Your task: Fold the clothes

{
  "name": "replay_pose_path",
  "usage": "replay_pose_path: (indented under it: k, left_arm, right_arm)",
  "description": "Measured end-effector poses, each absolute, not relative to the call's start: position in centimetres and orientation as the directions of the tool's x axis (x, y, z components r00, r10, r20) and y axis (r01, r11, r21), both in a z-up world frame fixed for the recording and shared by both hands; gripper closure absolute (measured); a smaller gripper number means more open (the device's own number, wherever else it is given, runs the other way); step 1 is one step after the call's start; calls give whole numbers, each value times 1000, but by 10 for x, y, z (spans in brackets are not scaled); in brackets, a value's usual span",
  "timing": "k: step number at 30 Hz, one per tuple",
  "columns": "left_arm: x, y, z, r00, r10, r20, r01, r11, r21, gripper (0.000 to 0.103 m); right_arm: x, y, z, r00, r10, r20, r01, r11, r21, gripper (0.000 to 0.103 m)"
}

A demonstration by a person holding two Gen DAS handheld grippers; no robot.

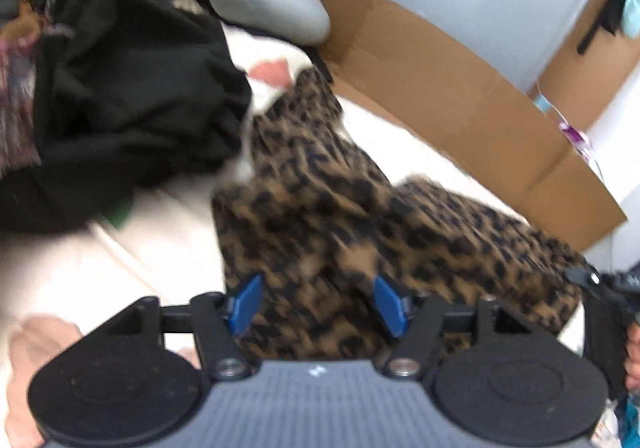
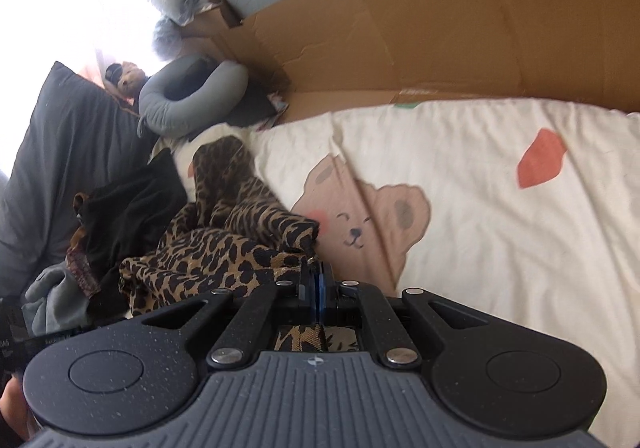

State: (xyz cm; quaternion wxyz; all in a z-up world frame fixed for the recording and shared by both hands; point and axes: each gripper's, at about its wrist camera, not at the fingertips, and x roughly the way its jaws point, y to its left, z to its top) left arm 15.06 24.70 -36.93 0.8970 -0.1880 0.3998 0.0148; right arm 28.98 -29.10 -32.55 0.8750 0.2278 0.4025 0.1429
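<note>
Garment: the leopard-print garment (image 2: 224, 248) is lying crumpled on the bear-print sheet (image 2: 480, 207), just right of the black clothing (image 2: 132, 207).
Right gripper (image 2: 319, 280): its fingers are pinching an edge of the garment, pressed together on the fabric.
Left gripper (image 1: 316, 306): it is hovering spread over the garment, gripping nothing.
Advice: the left should be pinching a matching edge or corner, so both can be lifting and spreading the fabric flat on the clear sheet to the right.

Cream bear-print bedcover (image 2: 500, 215) under leopard-print garment (image 2: 224, 248).

Blurred left view; blown-out window glare, right view.
</note>
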Motion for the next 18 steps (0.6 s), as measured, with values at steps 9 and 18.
replay_pose_path:
  k: [9, 18]
  left_arm:
    - [178, 284, -371, 725, -102, -681, -212, 907, -363, 28]
    - [195, 291, -392, 705, -187, -684, -245, 841, -482, 54]
  right_arm:
    - [287, -306, -322, 649, 400, -647, -33, 865, 501, 103]
    - [282, -305, -324, 640, 408, -652, -37, 863, 503, 103]
